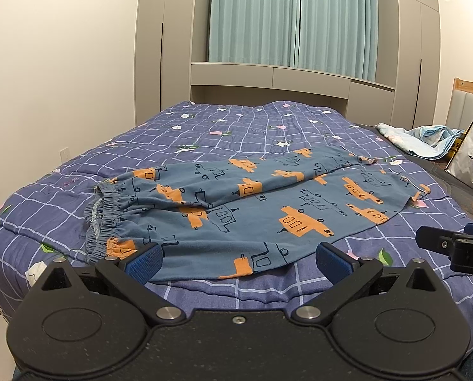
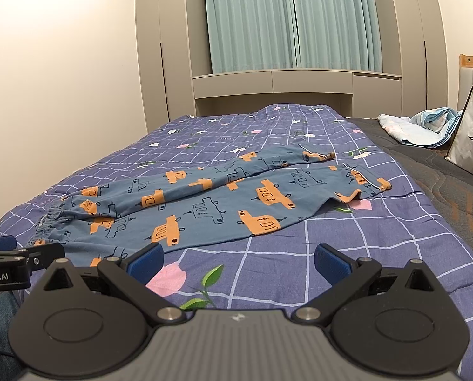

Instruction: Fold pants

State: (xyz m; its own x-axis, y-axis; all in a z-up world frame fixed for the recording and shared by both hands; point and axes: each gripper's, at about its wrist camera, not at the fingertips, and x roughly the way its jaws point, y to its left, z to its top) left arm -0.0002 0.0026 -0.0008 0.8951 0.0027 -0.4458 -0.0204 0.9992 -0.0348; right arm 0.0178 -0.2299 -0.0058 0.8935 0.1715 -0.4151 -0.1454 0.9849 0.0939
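Pants (image 1: 242, 209) are lying spread along the bed's (image 1: 61, 190) near edge with the left gripper (image 1: 239, 262) hovering wide-spread over their hem — and, from the right wrist, the right gripper (image 2: 238, 262) is gaping equally wide above bare quilt beside them.

bed (image 1: 61, 222) with checked purple quilt, pants (image 1: 242, 209) flat mid-quilt, white bag (image 1: 471, 162) and crumpled blue cloth (image 1: 427, 141) right of pants

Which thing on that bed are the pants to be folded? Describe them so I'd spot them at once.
Start at the bed with its purple checked quilt. The pants lie spread flat across its near half, waistband to the left and leg ends to the right. They are blue-grey with orange vehicle prints, unlike the pale blue crumpled cloth at the far right.
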